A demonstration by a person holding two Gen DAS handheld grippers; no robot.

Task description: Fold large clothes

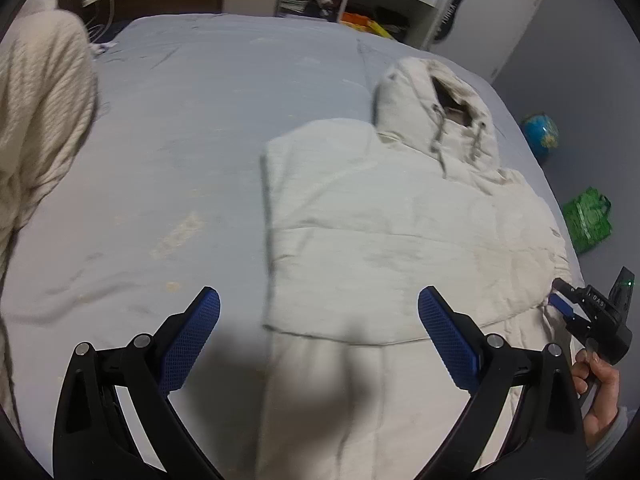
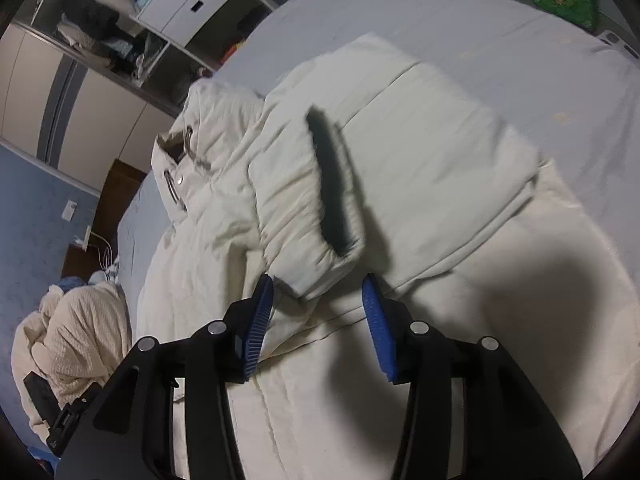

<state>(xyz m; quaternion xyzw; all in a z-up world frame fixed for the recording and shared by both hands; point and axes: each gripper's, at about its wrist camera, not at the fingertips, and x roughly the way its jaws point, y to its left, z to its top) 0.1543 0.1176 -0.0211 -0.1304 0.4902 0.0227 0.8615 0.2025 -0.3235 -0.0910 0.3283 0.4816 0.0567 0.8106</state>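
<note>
**Right wrist view: the folded sleeve's cuff sits between open jaws**

Right wrist view shows the cream hooded jacket (image 2: 400, 184) spread on the pale blue bed (image 2: 520, 40), hood at the far left. One sleeve (image 2: 304, 200) lies folded across the body, its long axis running away from the camera. Its dark-lined cuff (image 2: 332, 248) points back toward the right hand-held gripper (image 2: 318, 292), whose jaws stand open on either side of the cuff end without clamping it.

In the left wrist view, the left hand-held gripper (image 1: 320, 308) hovers wide open above the jacket's near hem, holding nothing. The right hand is clearly the nearer one to the sleeve, so any adjustment there probably falls to it. A knitted cream blanket (image 1: 40, 120) lies well apart at the far left.
</note>
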